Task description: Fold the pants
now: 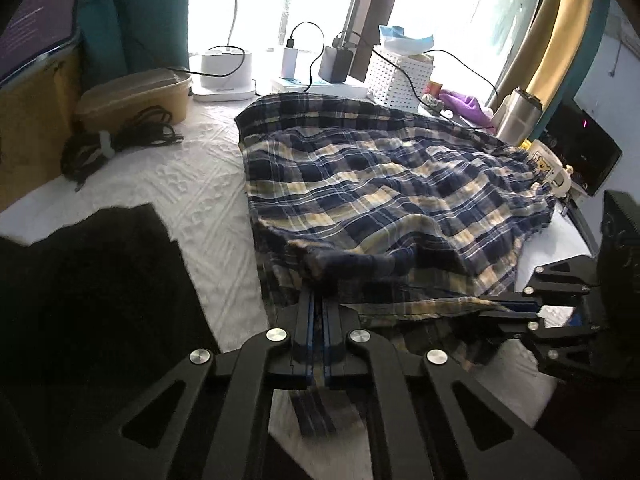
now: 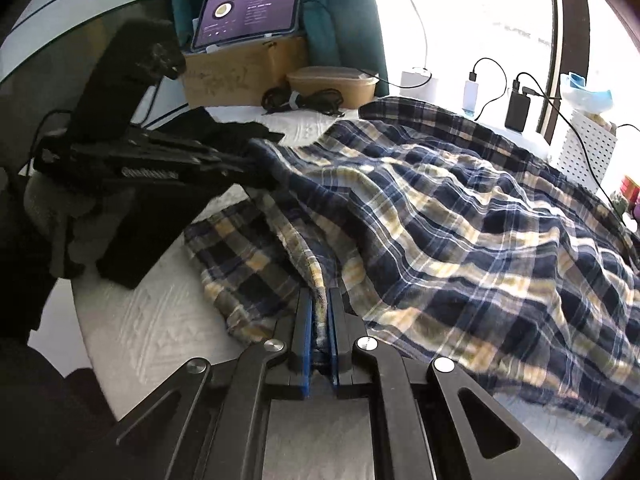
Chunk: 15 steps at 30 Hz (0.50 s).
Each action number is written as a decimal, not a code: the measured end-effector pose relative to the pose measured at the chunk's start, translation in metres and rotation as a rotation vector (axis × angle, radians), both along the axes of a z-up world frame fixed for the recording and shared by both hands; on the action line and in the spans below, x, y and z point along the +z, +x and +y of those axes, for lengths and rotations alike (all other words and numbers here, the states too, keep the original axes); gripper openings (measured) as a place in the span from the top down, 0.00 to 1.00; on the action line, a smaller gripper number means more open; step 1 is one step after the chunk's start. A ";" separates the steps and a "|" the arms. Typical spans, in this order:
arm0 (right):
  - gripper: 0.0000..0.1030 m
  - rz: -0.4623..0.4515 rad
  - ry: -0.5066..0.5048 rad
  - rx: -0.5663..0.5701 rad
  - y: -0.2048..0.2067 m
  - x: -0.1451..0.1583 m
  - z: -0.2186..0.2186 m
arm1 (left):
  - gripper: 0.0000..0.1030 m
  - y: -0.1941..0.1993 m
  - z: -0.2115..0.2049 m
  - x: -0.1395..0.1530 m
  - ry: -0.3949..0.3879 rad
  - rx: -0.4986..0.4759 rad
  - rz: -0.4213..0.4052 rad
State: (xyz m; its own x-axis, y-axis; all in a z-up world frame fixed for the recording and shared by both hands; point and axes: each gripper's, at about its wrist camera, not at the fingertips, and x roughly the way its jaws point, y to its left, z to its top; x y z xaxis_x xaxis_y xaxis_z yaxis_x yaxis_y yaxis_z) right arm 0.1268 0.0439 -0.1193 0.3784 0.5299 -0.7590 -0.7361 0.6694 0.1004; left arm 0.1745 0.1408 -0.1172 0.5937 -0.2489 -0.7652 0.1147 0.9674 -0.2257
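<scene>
both jaws clamped on plaid pants [image 1: 380,184]

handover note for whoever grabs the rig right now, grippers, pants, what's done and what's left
Left gripper: jaws shut on the near edge of the plaid pants.
Right gripper: jaws shut on the same near edge, further along; it also shows at the right in the left wrist view.
Pants: spread rumpled across the white cloth, far end by the chargers and white basket. A part of the pants lies under the pinched edge.
Done: both grips are on.
Left: probably carry the held edge over towards the far end, release, smooth, then fold again.
</scene>
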 end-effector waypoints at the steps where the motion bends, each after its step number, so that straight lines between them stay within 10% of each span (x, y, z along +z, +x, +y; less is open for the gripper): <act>1: 0.94 0.004 -0.003 0.002 -0.003 -0.001 -0.001 | 0.99 -0.004 0.000 0.002 -0.009 0.000 0.005; 15: 0.93 0.017 -0.021 0.022 -0.027 -0.008 -0.010 | 0.99 -0.041 -0.013 0.000 0.026 -0.027 0.081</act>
